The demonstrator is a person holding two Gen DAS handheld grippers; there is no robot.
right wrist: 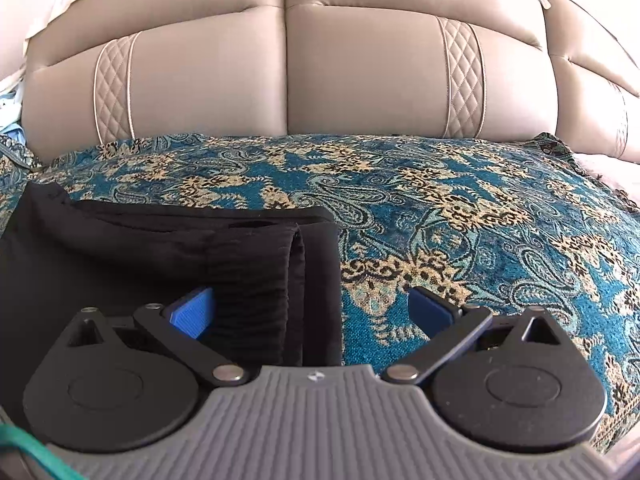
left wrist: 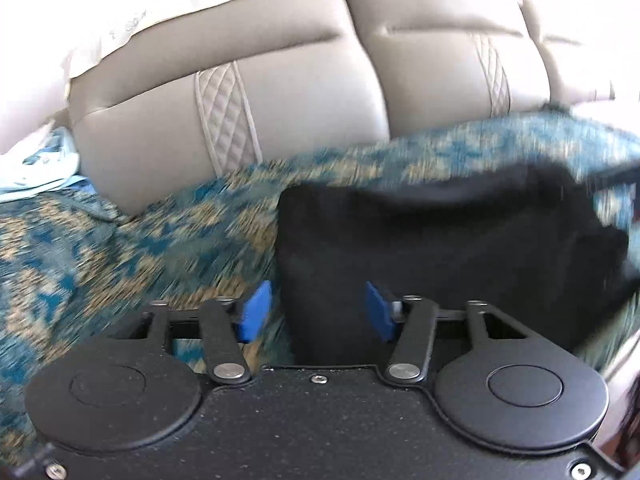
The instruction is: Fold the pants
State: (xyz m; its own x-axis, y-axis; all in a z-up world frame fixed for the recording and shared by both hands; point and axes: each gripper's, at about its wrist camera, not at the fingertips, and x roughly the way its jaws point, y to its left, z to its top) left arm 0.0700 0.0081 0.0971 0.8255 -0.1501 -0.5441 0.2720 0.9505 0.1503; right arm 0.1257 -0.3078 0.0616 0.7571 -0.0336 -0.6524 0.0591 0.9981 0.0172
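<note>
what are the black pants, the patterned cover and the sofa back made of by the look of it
Black pants: matte woven or knit cloth, probably cotton-like; soft folds and a gathered, ribbed band.
Patterned cover: thick woven fabric, chenille or tapestry-like; nubby teal and tan paisley with a slight pile.
Sofa back: beige leather or faux leather; smooth soft sheen, stitched seams and quilted diamond strips. Real or synthetic cannot be told.

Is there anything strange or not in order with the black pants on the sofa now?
Nothing stands out. The black pants lie folded flat on the patterned cover, edges fairly even. Both the left gripper and the right gripper are open, holding nothing.
</note>
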